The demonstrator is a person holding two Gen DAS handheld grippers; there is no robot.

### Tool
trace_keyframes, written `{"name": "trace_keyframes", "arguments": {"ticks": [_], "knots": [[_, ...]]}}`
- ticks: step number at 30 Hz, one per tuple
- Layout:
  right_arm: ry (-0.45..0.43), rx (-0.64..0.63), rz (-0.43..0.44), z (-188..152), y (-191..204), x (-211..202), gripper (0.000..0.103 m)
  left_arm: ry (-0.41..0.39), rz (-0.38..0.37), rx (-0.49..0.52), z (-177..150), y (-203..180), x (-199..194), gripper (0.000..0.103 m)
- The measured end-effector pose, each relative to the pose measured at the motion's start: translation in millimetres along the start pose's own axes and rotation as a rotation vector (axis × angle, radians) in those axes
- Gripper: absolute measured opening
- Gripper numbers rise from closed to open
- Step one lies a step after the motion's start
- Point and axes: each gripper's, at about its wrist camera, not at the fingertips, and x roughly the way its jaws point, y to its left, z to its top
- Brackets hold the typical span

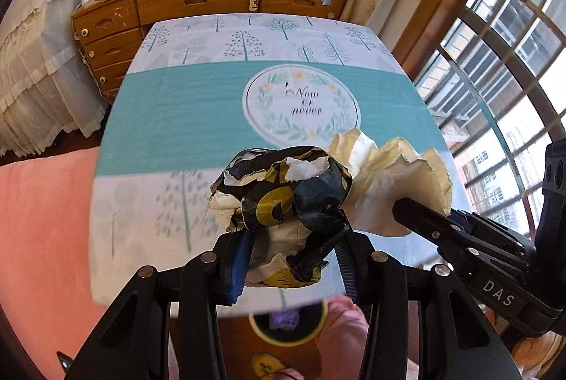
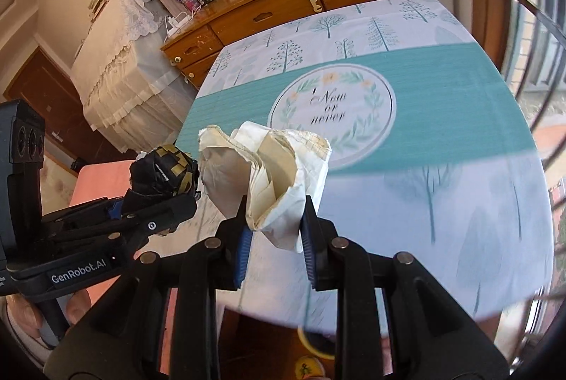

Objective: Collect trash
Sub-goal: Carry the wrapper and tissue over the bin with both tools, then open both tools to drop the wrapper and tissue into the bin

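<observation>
My left gripper (image 1: 290,256) is shut on a crumpled black and gold wrapper (image 1: 283,192), held above the near edge of the table. My right gripper (image 2: 274,231) is shut on a crumpled cream paper wad (image 2: 272,175), also held above the table. In the left wrist view the cream paper wad (image 1: 389,175) sits just right of the black wrapper, with the right gripper (image 1: 417,217) coming in from the right. In the right wrist view the black wrapper (image 2: 164,175) and left gripper (image 2: 159,214) are at the left. A bin (image 1: 288,327) with a yellow rim shows below the table edge.
The table (image 1: 177,125) has a teal and white tree-print cloth. A wooden dresser (image 1: 198,1) stands behind it. A pink surface (image 1: 42,221) lies at the left and a barred window (image 1: 513,62) at the right. The bin also shows in the right wrist view (image 2: 311,344).
</observation>
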Motion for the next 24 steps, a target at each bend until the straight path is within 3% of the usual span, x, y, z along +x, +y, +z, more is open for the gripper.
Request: {"name": "trace_keyframes", "arguments": {"ticks": [6, 11, 17, 24], "knots": [[0.048, -0.001, -0.036, -89, 33, -41, 0.022, 0.020, 0.005, 0.021, -86, 11, -38, 0.043], [0.142, -0.016, -0.070, -149, 43, -55, 0.022, 0.060, 0.005, 0.011, -142, 9, -33, 0.043], [0.241, 0.005, -0.130, -201, 19, -30, 0.022, 0.107, -0.001, -0.028, -191, 4, 18, 0.045], [0.389, 0.061, -0.198, -279, -40, 54, 0.022, 0.197, 0.048, -0.144, -258, 21, 131, 0.045]]}}
